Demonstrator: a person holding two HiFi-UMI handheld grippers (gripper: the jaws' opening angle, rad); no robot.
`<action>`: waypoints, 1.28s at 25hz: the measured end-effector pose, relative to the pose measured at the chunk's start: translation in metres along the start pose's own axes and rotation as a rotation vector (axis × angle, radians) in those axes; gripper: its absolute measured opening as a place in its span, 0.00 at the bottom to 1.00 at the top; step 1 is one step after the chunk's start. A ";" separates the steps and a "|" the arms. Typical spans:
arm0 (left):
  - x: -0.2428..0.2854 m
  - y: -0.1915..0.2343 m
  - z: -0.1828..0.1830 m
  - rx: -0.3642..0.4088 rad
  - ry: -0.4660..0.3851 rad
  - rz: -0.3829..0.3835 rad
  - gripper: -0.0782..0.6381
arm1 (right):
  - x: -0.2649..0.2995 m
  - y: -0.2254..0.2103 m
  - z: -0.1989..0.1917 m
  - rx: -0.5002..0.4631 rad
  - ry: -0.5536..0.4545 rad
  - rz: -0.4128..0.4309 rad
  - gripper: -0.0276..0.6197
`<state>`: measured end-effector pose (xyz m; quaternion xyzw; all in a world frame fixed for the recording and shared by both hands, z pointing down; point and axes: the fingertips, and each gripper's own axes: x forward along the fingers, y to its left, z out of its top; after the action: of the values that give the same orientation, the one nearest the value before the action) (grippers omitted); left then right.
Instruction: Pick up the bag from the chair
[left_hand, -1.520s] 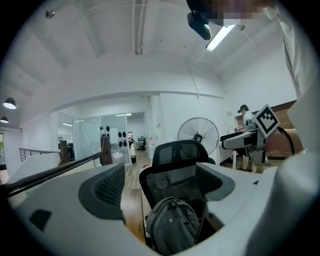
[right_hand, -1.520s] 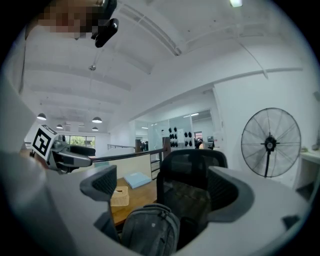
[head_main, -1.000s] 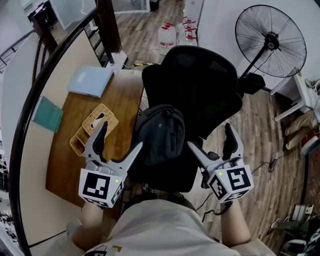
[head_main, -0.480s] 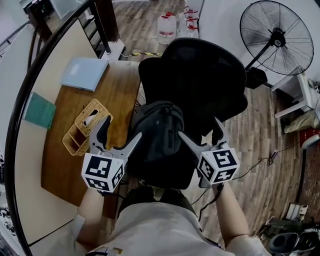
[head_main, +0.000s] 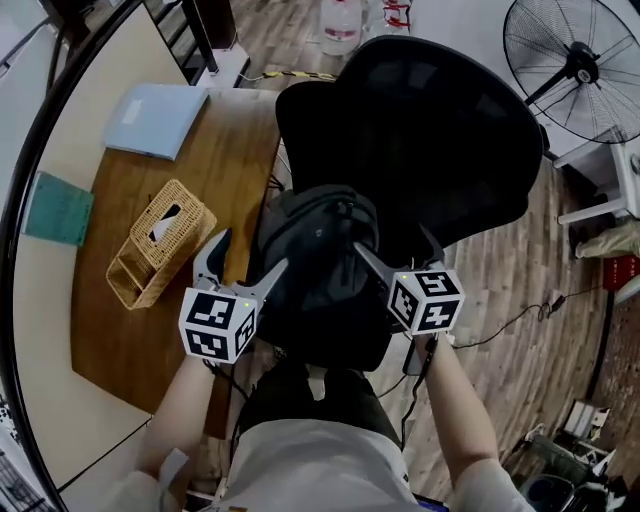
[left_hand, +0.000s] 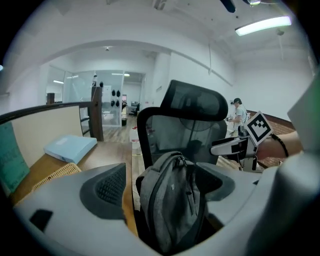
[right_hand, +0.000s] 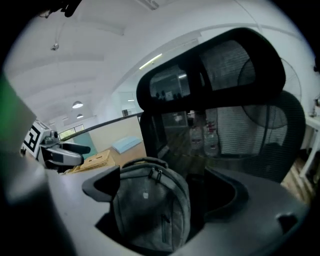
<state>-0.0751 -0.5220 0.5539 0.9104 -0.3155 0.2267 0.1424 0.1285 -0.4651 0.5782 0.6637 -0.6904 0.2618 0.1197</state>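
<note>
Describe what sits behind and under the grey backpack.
Behind the backpack rises the black chair's mesh backrest. Under it is the chair seat, mostly covered by the bag, so nothing else beneath can be confirmed.

bag (head_main: 318, 262) dark grey | chair (head_main: 420, 130) black mesh | basket (head_main: 158, 240) tan wicker

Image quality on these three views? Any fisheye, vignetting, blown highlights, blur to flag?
Head view: sharp and evenly lit, but barrel distortion bows the desk edge, and the dark bag loses contrast against the black chair. Left gripper view: heavy fisheye, black corners, ceiling light clipped to white. Right gripper view: same black corners, an unexplained green blur at the left edge, bag in focus.
</note>
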 end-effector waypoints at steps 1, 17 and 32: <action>0.008 0.002 -0.009 -0.010 0.016 -0.002 0.70 | 0.008 -0.004 -0.008 0.000 0.012 0.000 0.86; 0.104 0.021 -0.142 -0.111 0.248 0.016 0.60 | 0.115 -0.055 -0.122 0.100 0.141 0.020 0.75; 0.076 0.011 -0.140 -0.117 0.243 -0.038 0.25 | 0.079 -0.027 -0.118 0.060 0.139 0.030 0.25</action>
<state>-0.0742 -0.5134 0.7132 0.8723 -0.2913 0.3135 0.2367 0.1267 -0.4704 0.7223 0.6367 -0.6821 0.3297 0.1434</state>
